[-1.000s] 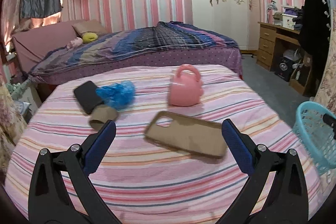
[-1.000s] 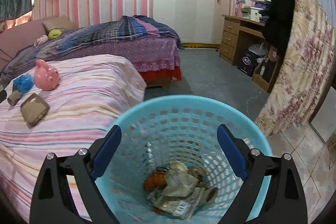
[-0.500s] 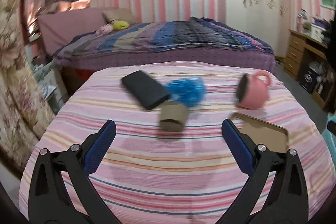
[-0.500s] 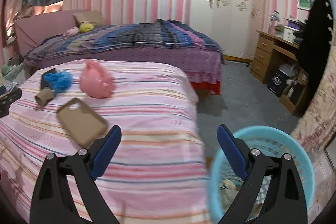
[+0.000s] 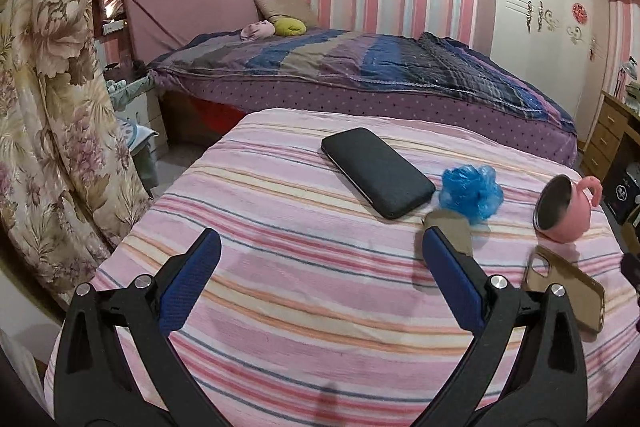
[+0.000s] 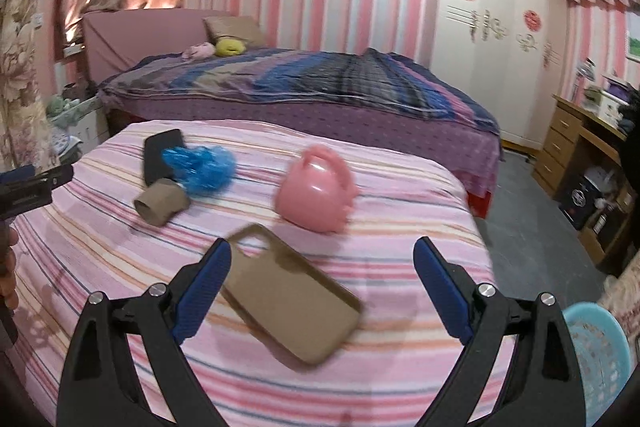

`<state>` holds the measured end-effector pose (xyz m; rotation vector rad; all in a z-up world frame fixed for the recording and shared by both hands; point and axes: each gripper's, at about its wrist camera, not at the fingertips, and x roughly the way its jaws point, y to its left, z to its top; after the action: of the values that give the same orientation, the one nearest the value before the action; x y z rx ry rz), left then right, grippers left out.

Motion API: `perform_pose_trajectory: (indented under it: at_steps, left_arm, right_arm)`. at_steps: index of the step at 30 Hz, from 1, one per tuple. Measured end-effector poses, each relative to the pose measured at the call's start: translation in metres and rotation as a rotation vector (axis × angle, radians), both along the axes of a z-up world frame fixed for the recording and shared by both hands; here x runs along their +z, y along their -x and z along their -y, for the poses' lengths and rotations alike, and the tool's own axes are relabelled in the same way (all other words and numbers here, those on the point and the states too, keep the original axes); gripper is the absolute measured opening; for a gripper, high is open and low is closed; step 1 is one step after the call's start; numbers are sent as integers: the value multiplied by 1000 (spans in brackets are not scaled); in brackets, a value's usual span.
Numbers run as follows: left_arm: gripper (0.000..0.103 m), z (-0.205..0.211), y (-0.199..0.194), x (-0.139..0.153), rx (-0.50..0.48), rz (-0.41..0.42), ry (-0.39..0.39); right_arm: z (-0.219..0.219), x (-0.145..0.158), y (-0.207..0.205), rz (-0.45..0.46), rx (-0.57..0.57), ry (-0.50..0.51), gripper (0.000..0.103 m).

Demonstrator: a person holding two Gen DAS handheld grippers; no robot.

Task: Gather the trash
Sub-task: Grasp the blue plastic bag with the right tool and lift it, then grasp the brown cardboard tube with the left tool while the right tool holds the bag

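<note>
On the pink striped bed lie a crumpled blue plastic bag and a brown cardboard tube just in front of it. My left gripper is open and empty above the bed, with the tube by its right finger. In the right wrist view the bag and tube lie far left. My right gripper is open and empty over a brown phone case. The blue trash basket stands on the floor at lower right.
A black phone lies beside the bag. A pink mug lies on its side, right of the tube. A second bed stands behind. A floral curtain hangs left. A wooden desk stands right.
The left gripper has swung left, so the bed items slid to the right of its view. The right gripper has swung from over the basket to over the bed and phone case.
</note>
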<state>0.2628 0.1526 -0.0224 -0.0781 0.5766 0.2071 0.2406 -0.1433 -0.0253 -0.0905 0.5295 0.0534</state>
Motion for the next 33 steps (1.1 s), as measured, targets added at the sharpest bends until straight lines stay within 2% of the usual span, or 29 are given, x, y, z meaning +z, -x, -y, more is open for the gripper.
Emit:
perform_pose_trajectory:
  at_steps: [5, 10, 18, 22, 27, 33]
  left_arm:
    - [97, -2, -8, 0, 3, 6, 5]
    - [97, -11, -17, -8, 39, -25, -41]
    - [97, -33, -22, -10, 83, -29, 5]
    - [97, -42, -33, -17, 101, -53, 54]
    - [97, -42, -46, -24, 103, -79, 64]
    - [97, -34, -60, -27, 74, -102, 92]
  right_arm:
    - [-23, 2, -23, -22, 49, -20, 90]
    - [-50, 1, -64, -63, 107, -50, 90]
    - [-88, -9, -101, -114, 163, -47, 89]
    - [-103, -14, -122, -146, 195, -18, 79]
    - [-111, -25, -142, -200, 214, -28, 67]
    - [-119, -34, -154, -250, 270, -26, 40]
